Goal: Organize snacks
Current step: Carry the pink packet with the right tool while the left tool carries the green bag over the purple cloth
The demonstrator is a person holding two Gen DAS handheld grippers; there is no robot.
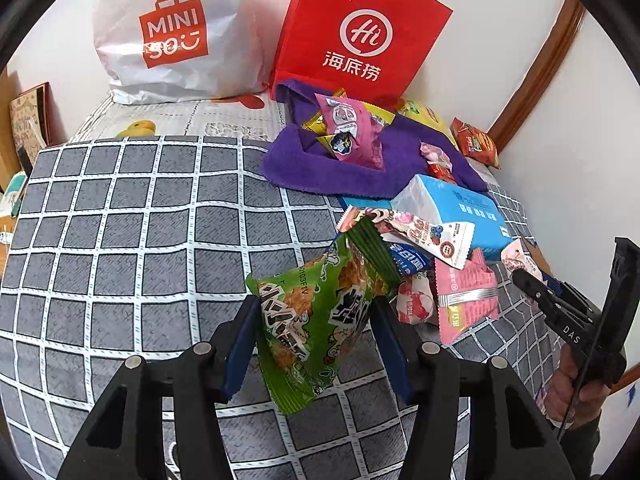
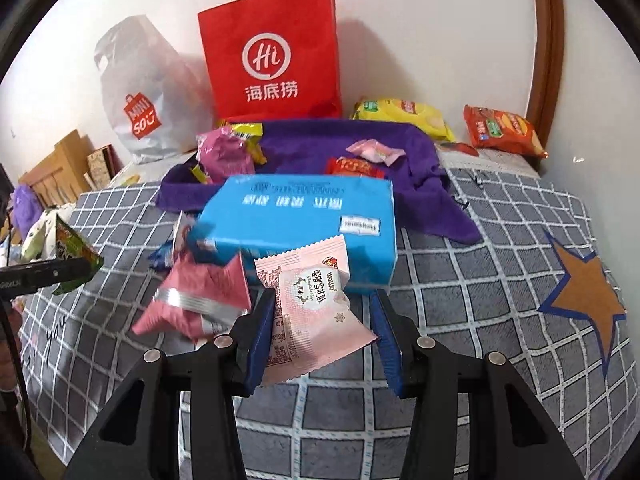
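Observation:
My left gripper (image 1: 314, 312) is shut on a green snack packet (image 1: 316, 320), held above the grey checked bedcover (image 1: 132, 240). The packet also shows at the left edge of the right wrist view (image 2: 74, 254). My right gripper (image 2: 322, 312) has its jaws either side of a pale pink snack packet (image 2: 312, 316), which touches the left pad while a gap shows at the right pad. Other snacks lie in a pile: a blue box (image 2: 304, 216), a pink packet (image 2: 196, 300). More snacks lie on a purple cloth (image 2: 320, 148).
A red paper bag (image 2: 272, 52) and a white Miniso bag (image 2: 140, 92) stand against the wall behind the cloth. A yellow packet (image 2: 404, 116) and an orange packet (image 2: 502, 130) lie at the back right. A wooden frame (image 2: 546, 40) runs up the right.

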